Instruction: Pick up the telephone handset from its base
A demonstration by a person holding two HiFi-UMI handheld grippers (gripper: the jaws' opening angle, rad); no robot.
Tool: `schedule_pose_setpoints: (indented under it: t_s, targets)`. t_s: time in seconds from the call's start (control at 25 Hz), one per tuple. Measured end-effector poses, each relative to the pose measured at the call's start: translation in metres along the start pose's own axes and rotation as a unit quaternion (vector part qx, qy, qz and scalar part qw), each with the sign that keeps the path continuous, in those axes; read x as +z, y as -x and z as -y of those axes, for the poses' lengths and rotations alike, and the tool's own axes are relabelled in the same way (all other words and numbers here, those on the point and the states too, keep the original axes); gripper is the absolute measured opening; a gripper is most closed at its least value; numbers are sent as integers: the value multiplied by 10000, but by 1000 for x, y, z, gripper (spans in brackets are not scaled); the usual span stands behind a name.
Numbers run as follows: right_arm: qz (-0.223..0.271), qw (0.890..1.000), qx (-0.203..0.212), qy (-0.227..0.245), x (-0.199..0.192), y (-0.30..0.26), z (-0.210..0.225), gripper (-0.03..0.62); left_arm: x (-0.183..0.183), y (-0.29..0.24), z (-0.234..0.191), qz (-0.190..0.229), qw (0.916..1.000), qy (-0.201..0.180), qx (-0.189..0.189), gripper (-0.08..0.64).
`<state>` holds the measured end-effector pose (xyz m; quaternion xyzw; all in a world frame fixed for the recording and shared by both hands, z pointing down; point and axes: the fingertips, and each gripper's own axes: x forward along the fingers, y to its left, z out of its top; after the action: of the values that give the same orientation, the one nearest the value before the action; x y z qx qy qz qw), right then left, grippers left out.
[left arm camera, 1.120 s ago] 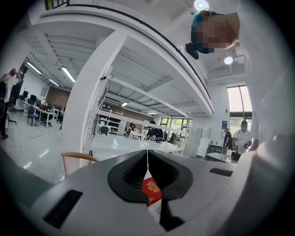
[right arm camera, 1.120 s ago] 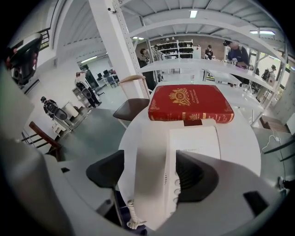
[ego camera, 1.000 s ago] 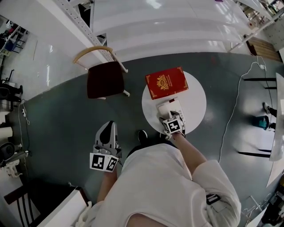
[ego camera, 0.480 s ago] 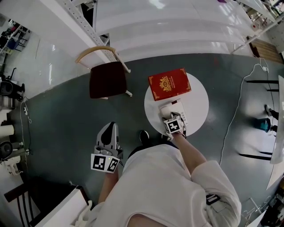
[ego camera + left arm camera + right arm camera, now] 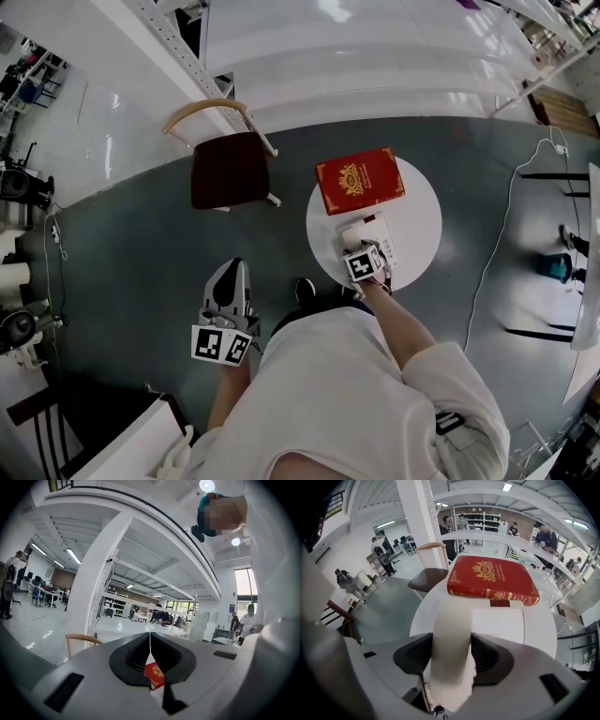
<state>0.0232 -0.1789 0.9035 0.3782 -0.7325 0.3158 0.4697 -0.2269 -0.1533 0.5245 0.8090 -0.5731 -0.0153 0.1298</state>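
While the person stands over a small round worktop [image 5: 417, 202], the right gripper [image 5: 451, 656] points steeply down at the white telephone on it. Its fingers [image 5: 415, 656] are closing on the handset [image 5: 451, 620], which lies lengthwise between them with a dark pad against each long side. The handset is not lifted; it rests along one side of its base [image 5: 499, 625], with a bit of coiled cord [image 5: 424, 693] showing at its near end. Just beyond the telephone lies a red book [image 5: 492, 578] with gold decoration, flat on the worktop, its near edge close to the far end of the base.

Off to the person's other side, the left gripper [image 5: 230, 272] is held roughly level over the grey floor [image 5: 141, 244], well apart from the worktop. Its fingers [image 5: 136, 653] are pressed together with nothing between them. A chair [image 5: 230, 169] with a dark seat and a curved wooden back stands beside the worktop.
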Motion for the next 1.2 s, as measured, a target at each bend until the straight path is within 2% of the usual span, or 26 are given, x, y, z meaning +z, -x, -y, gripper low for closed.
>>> schedule_pose_setpoints:
  t_s: [0.32,0.68,0.92,1.2]
  targets:
    - [5,10000,16,-91,-1,5,-3,243,-1,7,4,-15,10000,-5,-26,21]
    - [236,9995,14,-186,-5,16,-7,241,-6,16,10,-16,10000,-10,-71,21]
    - [559,9979,-87,-319,-8,31,0,239,-11,14,20,7,9997,2,-228,21]
    - [1151,9914,-266,-554,-7,58,7,239,-15,10,33,48,9989,-13,-461,21]
